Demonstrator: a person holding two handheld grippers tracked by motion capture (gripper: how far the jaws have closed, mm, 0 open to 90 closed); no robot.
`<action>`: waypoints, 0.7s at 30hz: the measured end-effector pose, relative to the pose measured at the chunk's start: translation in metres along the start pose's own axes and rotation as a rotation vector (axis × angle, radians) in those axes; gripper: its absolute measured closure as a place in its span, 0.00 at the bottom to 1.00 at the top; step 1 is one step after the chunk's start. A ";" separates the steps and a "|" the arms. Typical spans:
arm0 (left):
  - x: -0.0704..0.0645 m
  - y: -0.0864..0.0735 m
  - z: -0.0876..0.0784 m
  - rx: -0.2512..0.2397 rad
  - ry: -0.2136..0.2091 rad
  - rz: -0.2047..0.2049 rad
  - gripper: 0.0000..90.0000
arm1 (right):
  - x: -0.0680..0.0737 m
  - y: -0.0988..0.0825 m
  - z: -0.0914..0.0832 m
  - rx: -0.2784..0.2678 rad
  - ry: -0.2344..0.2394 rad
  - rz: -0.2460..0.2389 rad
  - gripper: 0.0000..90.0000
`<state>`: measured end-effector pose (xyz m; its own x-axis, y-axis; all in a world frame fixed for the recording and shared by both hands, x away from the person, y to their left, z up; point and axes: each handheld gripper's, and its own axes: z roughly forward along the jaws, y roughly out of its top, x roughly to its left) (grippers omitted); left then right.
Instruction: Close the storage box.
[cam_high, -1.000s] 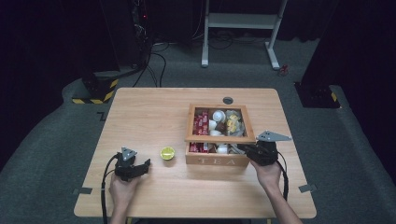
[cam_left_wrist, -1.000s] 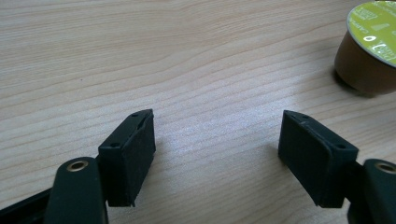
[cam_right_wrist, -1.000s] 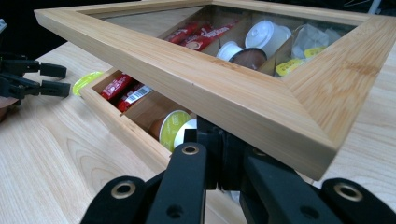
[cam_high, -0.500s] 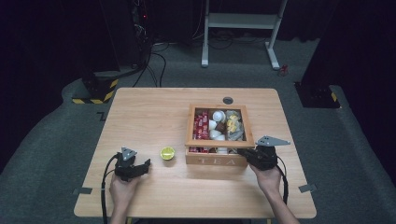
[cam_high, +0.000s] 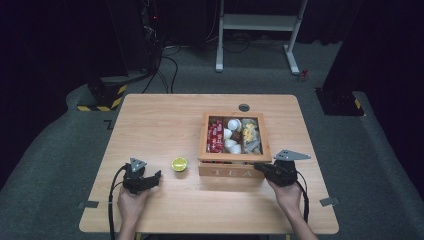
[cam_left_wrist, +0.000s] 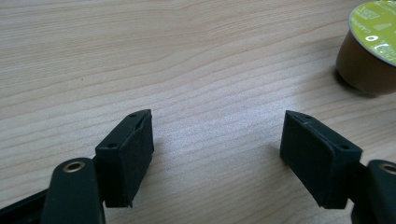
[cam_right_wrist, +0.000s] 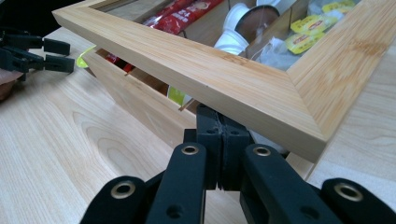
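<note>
The wooden tea box (cam_high: 235, 167), lettered TEA on its front, sits at about 3 o'clock from the worktop's centre, its glass-paned lid (cam_right_wrist: 201, 70) tilted slightly up at the near edge over red packets, white pods and yellow sachets.

My left gripper (cam_high: 156, 176) rests on the table (cam_high: 165, 120), a capsule (cam_high: 179, 164) just right of it. Further right, my right gripper (cam_high: 260, 167) sits under the lid (cam_high: 235, 157) of the tea box (cam_high: 230, 170).
</note>
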<state>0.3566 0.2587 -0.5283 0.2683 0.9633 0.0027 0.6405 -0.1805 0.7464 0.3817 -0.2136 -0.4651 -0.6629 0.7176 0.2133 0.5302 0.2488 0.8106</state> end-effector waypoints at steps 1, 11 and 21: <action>0.000 0.000 0.000 0.000 0.000 0.000 0.29 | 0.000 -0.001 0.000 -0.003 0.000 -0.005 0.99; 0.000 0.000 0.000 0.000 0.001 0.001 0.29 | 0.002 -0.006 -0.002 0.004 0.003 -0.006 0.99; 0.000 0.000 0.000 0.001 0.001 0.000 0.28 | 0.003 -0.011 0.000 0.019 0.007 -0.001 0.99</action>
<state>0.3567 0.2583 -0.5283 0.2675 0.9635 0.0037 0.6412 -0.1809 0.7458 0.3737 -0.2141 -0.4731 -0.6672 0.7127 0.2164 0.5392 0.2618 0.8004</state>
